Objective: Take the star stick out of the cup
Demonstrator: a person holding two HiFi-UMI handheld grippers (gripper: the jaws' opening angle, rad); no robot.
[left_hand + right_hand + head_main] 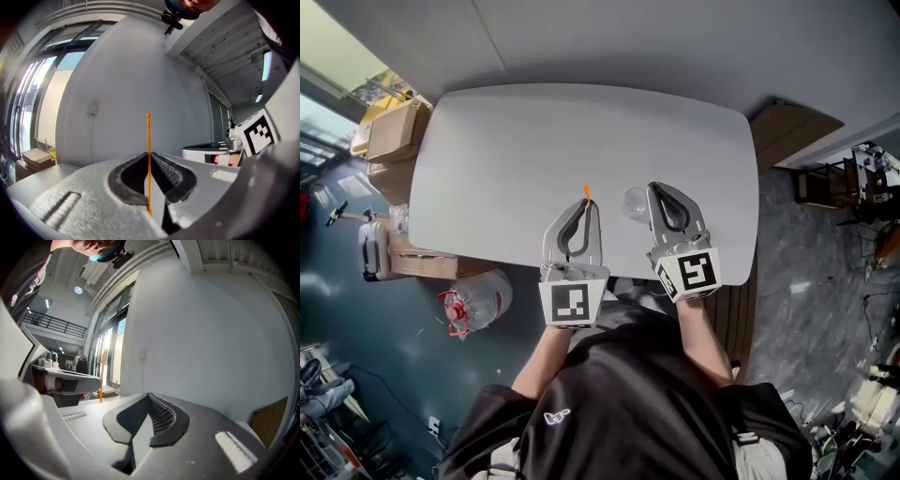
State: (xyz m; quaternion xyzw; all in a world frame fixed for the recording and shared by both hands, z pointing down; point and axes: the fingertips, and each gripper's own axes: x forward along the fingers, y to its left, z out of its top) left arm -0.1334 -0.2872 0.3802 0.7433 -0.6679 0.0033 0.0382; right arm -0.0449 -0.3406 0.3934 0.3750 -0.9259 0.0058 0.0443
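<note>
A thin orange stick (148, 159) stands upright between the pads of my left gripper (149, 153), which is shut on it; a small knob tops the stick. In the head view the left gripper (589, 202) hovers over the white table (516, 141), and the stick's tip (587, 193) pokes out past its fingertips. A clear cup (635, 202) stands on the table just right of that, beside the tips of my right gripper (654, 187). The right gripper (149, 394) is shut with nothing between its pads. Its view shows the orange stick (101, 376) at far left.
Cardboard boxes (394, 131) stand on the floor left of the table, with a clear plastic jug (478, 295) near the front left corner. A brown board (787, 122) leans by the table's right end. A grey wall lies beyond the far edge.
</note>
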